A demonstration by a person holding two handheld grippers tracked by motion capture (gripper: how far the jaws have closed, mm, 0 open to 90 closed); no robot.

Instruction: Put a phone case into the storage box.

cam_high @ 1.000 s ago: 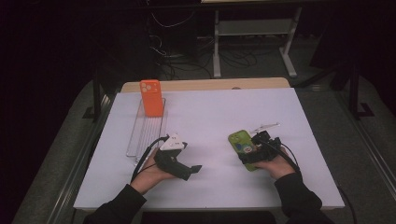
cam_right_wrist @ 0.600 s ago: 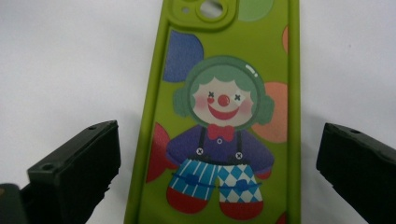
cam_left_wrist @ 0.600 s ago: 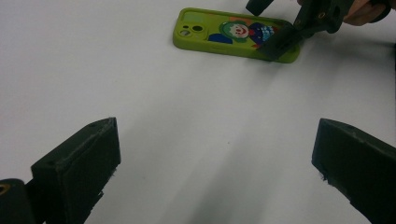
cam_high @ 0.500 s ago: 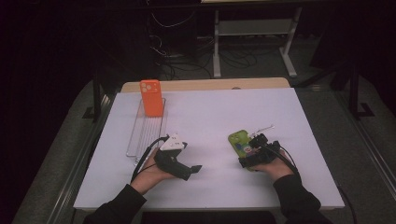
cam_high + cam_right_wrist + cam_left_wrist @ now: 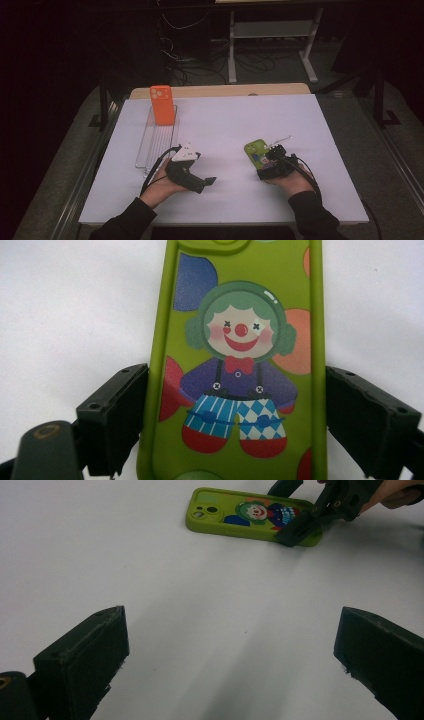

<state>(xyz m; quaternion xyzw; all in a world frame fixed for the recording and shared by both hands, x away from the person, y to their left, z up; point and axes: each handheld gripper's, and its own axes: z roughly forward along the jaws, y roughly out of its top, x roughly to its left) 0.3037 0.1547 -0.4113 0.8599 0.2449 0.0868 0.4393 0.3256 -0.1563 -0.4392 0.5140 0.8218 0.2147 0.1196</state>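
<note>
On the white table sheet (image 5: 225, 120) your right gripper (image 5: 267, 162) is much nearer to the lime-green phone case with a clown picture (image 5: 256, 152) than your left gripper (image 5: 230, 665). The case lies flat at the gripper's 12 o'clock, its long axis along the jaws, which have just been closing and now touch both long sides. Left jaws are wide and empty. The orange phone (image 5: 162, 104) in the clear plastic rack (image 5: 155, 142) at 10 o'clock is well apart; free room all around.

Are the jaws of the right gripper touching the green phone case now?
Touching. In the right gripper view, the right gripper straddles the green phone case; both jaws, which have just been closing, meet its long edges with no visible gap.
</note>
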